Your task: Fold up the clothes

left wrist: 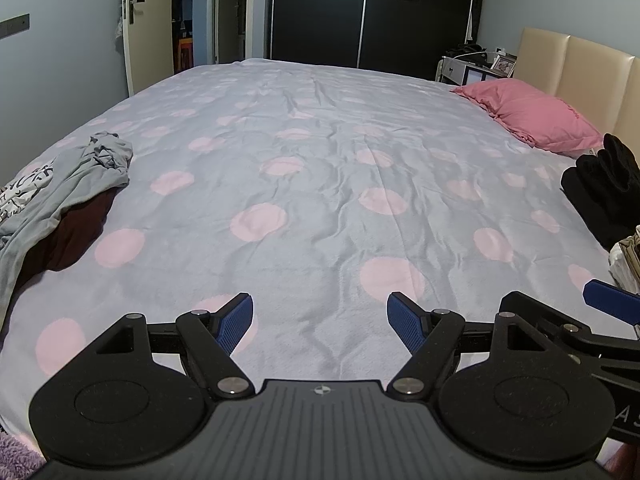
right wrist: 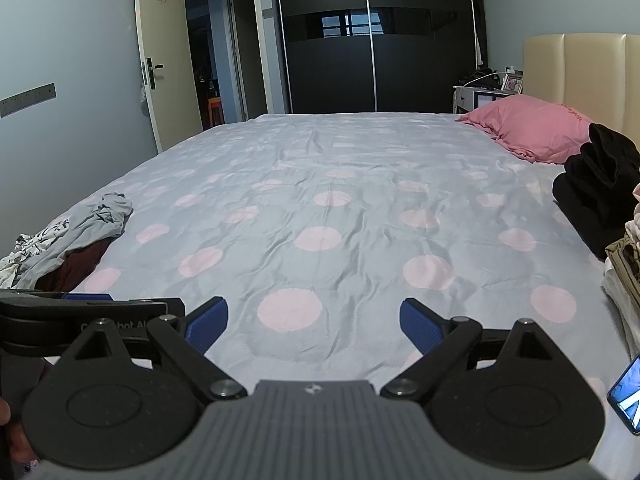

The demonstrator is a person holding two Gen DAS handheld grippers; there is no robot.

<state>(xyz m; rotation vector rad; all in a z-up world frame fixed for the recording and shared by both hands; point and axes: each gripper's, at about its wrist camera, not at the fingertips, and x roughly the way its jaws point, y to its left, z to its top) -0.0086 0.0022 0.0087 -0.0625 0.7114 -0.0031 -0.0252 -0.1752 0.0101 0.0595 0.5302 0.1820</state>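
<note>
Both tools hang low over the near edge of the wide bed with its grey, pink-dotted cover point(left wrist: 320, 184), side by side and holding nothing: the left hand-held gripper point(left wrist: 320, 322) has its blue ribbed fingers spread wide, and the right hand-held gripper point(right wrist: 314, 326) is released just the same. The work waiting to be done lies at the bed's left side, a crumpled heap of unfolded clothes point(left wrist: 68, 196): a soft light-grey jersey garment bunched on top, a dark maroon piece under it, and a white printed fabric at the far left edge. These look light and limp, likely to sag and slide rather than keep any shape, so a pinch on a hem, shoulder seam or collar should serve better than a grab at the bunched middle. The grey top layer seems the easiest first pick. At the right edge sits a stack of black folded garments point(right wrist: 600, 200), near a pink frilled pillow point(right wrist: 532, 126), well apart from the heap.
</note>
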